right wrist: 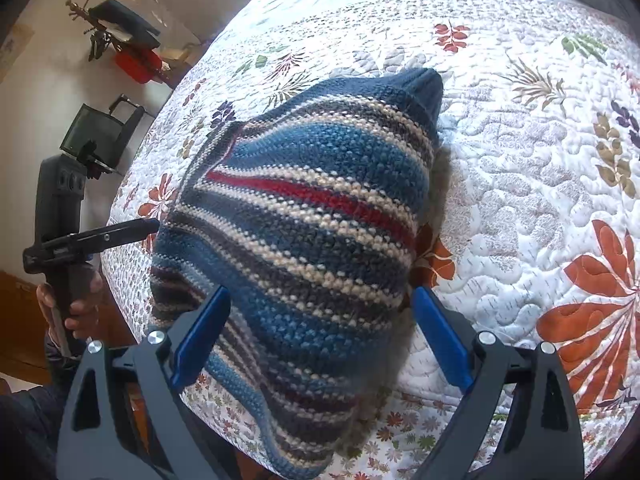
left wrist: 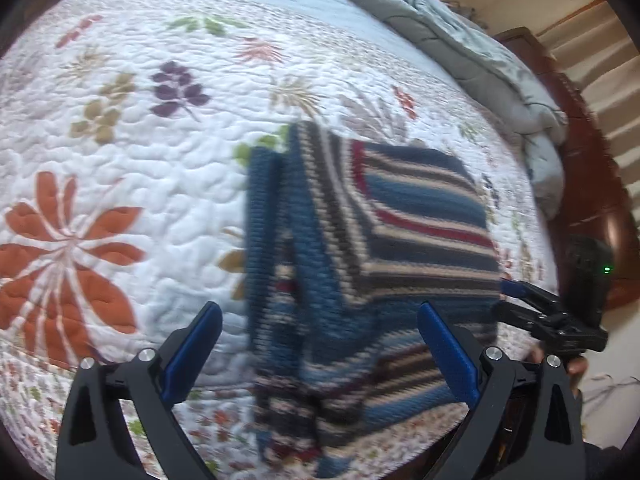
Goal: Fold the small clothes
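I have both tools spread wide and holding nothing. My left tool point(left wrist: 320, 344) hovers over the near part of the sweater point(left wrist: 372, 240), and my right tool point(right wrist: 320, 332) hovers over its other side, the jaws straddling the knit without touching it as far as I can judge.

The sweater lies on the quilt point(left wrist: 120, 140) close to the near edge of the bed, partly folded: a striped panel sits doubled over the body, and a blue sleeve point(left wrist: 264, 220) runs down toward that edge. In the right wrist view the lower hem spills over the bed edge.

That overhang is my main worry. If I pinch only the top layer and pull toward myself, the weight already hanging off could drag the whole piece to the floor. The knit is thick and loose, so a shallow pinch may catch one layer and peel the fold open, or snag a strand on a fingertip.

The left wrist view is blurred over the sleeve, so I cannot tell how its layers stack; a grasp aimed there could catch the quilt too and lift it, wrinkling the surface under the fold.

Both tools work close together, so a careless sweep across the sweater could knock them into each other.
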The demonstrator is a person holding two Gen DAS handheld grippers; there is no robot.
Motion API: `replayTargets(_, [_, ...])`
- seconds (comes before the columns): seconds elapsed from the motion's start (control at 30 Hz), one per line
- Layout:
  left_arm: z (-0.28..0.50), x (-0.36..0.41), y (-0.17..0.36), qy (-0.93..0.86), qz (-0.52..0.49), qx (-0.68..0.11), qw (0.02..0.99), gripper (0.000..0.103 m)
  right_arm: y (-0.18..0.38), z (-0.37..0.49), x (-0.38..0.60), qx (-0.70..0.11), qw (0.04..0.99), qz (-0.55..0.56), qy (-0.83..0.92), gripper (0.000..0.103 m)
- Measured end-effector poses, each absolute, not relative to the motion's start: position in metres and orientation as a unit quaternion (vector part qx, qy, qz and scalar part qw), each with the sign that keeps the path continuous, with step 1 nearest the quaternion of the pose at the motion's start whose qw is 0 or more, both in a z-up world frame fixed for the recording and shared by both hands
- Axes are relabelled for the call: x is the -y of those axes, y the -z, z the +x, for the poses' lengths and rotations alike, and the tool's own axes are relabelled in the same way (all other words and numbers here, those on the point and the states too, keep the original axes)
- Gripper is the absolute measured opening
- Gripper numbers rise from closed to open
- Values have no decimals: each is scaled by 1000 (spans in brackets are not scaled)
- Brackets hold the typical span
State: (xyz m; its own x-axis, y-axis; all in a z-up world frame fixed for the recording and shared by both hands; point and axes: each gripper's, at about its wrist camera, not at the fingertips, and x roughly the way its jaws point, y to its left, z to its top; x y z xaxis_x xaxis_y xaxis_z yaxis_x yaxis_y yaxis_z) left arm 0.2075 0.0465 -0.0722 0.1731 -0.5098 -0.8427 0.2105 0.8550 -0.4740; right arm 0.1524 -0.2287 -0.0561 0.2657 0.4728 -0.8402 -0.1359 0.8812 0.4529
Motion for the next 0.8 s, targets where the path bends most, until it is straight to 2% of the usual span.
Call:
replayTargets(0.3, [235, -26, 91, 271, -147, -616, 725, 97, 48, 149, 219, -575, 787, 123, -189, 92])
replayTargets(0.47, [252, -18, 96, 295, -157, -633, 698, 88, 50, 152, 219, -578, 785, 126, -185, 92])
replayTargets(0.8, [250, -43, 100, 315, -213, -632, 675, 85, 61, 155, 221, -587, 778, 131, -182, 92])
